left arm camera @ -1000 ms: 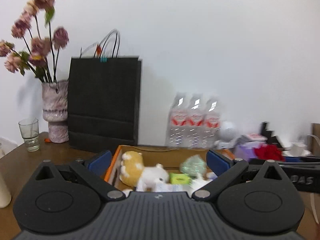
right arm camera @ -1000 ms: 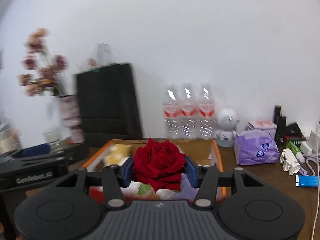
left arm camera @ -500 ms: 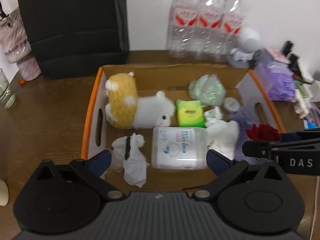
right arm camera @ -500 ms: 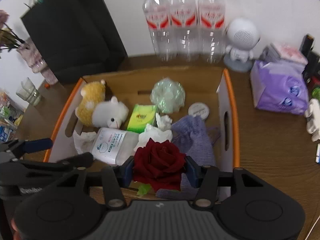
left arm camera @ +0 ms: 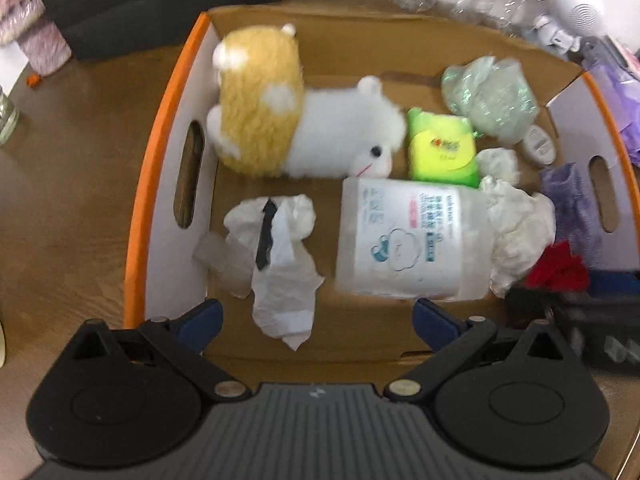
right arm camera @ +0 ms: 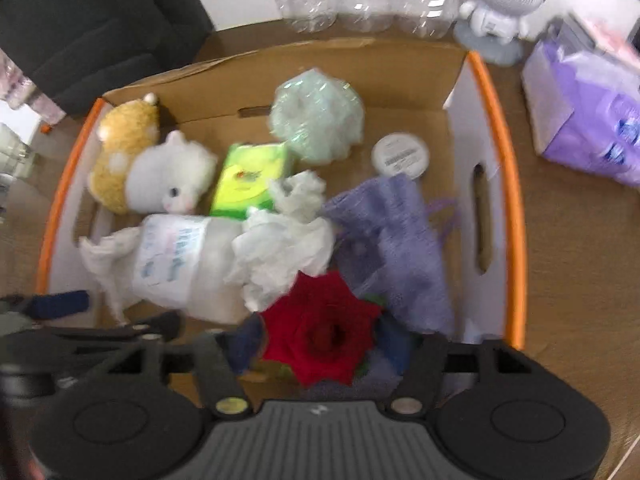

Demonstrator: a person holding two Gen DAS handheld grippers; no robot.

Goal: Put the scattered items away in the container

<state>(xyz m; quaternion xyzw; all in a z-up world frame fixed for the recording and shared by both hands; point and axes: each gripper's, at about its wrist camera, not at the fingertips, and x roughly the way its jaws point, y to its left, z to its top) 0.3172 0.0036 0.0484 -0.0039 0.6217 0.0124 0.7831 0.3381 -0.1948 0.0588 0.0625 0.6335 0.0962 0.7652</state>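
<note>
Right gripper (right arm camera: 320,340) over box (right arm camera: 514,200) near right corner, jaws just been opening, rose (right arm camera: 322,340) between them, pads no longer pressing. Rose directly below, over purple pouch (right arm camera: 392,240). Left gripper (left arm camera: 316,316) spread wide, empty, at near left edge.

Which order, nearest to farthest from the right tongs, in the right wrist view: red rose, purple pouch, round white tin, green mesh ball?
1. Red rose: between the right tongs, whose jaws have just been opening.
2. Purple pouch: just beyond, to the right.
3. Round white tin: farther, behind the pouch.
4. Green mesh ball: near the box's far wall.
</note>
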